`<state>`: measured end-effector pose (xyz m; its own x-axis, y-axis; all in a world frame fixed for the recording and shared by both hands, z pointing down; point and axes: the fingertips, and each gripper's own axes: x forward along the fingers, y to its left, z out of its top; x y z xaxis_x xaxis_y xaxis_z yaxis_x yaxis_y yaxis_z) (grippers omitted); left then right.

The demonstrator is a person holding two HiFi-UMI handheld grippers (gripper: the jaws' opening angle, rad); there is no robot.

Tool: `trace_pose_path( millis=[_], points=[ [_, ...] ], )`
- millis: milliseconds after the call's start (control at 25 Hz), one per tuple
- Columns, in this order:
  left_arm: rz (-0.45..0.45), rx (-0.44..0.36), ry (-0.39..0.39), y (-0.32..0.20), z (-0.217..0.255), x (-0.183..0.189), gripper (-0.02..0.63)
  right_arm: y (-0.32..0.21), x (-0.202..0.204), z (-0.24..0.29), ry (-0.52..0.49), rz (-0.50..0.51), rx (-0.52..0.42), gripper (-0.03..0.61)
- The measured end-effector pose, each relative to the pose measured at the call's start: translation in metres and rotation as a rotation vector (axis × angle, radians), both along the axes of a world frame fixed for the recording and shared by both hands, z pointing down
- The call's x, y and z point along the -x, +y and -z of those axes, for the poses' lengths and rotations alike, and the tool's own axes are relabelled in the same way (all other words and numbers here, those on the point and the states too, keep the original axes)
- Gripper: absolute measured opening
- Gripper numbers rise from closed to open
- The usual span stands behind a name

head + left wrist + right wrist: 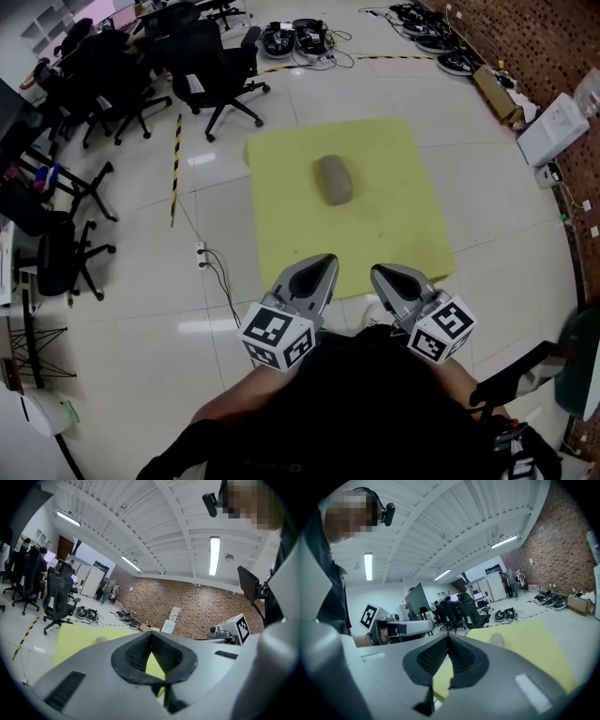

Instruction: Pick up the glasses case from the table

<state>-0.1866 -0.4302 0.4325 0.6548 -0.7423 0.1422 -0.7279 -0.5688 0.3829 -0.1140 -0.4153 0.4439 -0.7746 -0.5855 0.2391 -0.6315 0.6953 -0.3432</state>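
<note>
Case [334, 179] lies flat in middle of yellow table [394, 225], all alone, so easy to reach. Nothing touches it. Left gripper [323, 265] and right gripper [380, 273] sit side by side at near table edge, close to person's body, well apart from case. Both pinched tight, nothing inside. Both point toward case, likely lining up. Jaws must open before grab.

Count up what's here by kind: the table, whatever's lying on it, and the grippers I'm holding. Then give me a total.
Yellow table: 1
Glasses case: 1
Grippers: 2, the left gripper and the right gripper, both with jaws shut and empty
Total: 4
</note>
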Motion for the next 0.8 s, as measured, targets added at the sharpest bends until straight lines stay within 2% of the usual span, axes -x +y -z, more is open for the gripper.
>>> trace_pose_path(
  millis=[240, 640, 800],
  points=[
    [-0.025, 0.003, -0.008, -0.02, -0.001, -0.022, 0.005, -0.019, -0.021, -0.001, 0.0, -0.024, 0.003, 0.003],
    [0.096, 0.024, -0.071, -0.084, -0.019, -0.036, 0.012, -0.078, -0.047, -0.016, -0.008, 0.065, 0.019, 0.003],
    [0.118, 0.075, -0.129, -0.12, -0.045, -0.043, 0.052, -0.106, -0.059, -0.033, -0.021, 0.088, 0.052, 0.003]
  ],
)
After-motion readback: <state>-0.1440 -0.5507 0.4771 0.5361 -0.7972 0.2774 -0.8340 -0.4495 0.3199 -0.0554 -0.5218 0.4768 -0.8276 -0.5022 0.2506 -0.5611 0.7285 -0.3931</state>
